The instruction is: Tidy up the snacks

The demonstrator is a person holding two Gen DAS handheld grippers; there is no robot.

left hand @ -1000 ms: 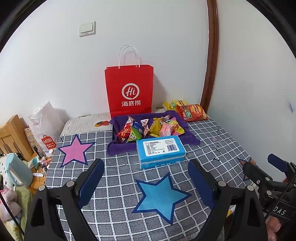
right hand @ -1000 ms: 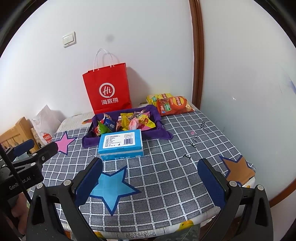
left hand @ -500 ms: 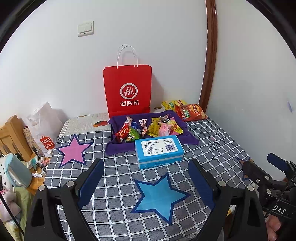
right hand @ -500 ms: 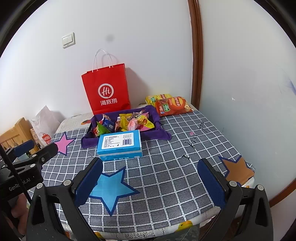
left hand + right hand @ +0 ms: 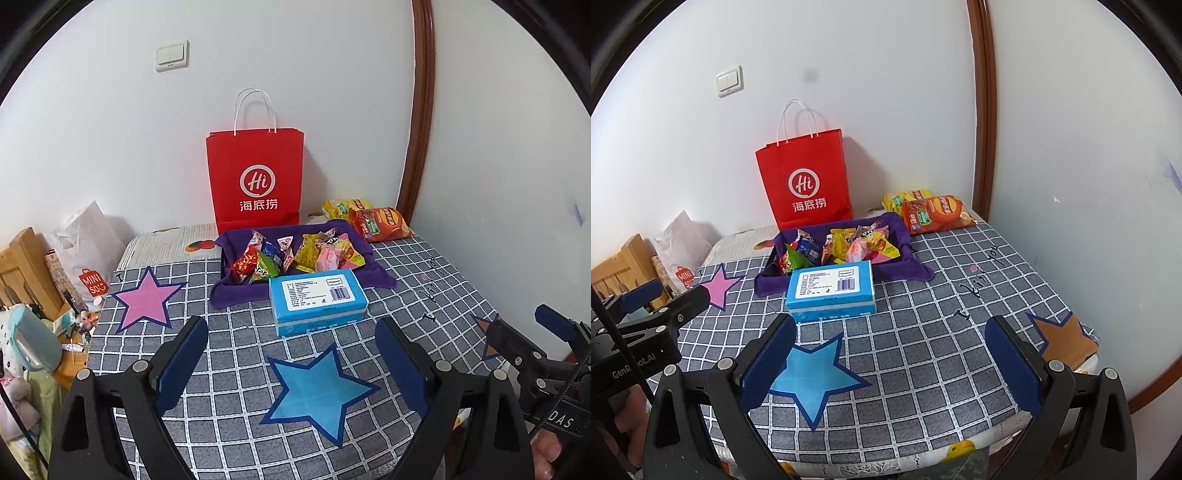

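Both the left claw (image 5: 288, 363) and right claw (image 5: 890, 362) are held wide and empty above the counter (image 5: 424, 306); the blue box (image 5: 317, 301), just before the snack tray (image 5: 232, 291), is best approached squarely.

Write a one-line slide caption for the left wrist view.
Open left hand-held gripper hovers above a checked tablecloth, facing a blue box, a purple tray of snacks and a red paper bag.

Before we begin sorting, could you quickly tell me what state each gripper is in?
Left gripper: open, holding nothing.
Right gripper: open, holding nothing.
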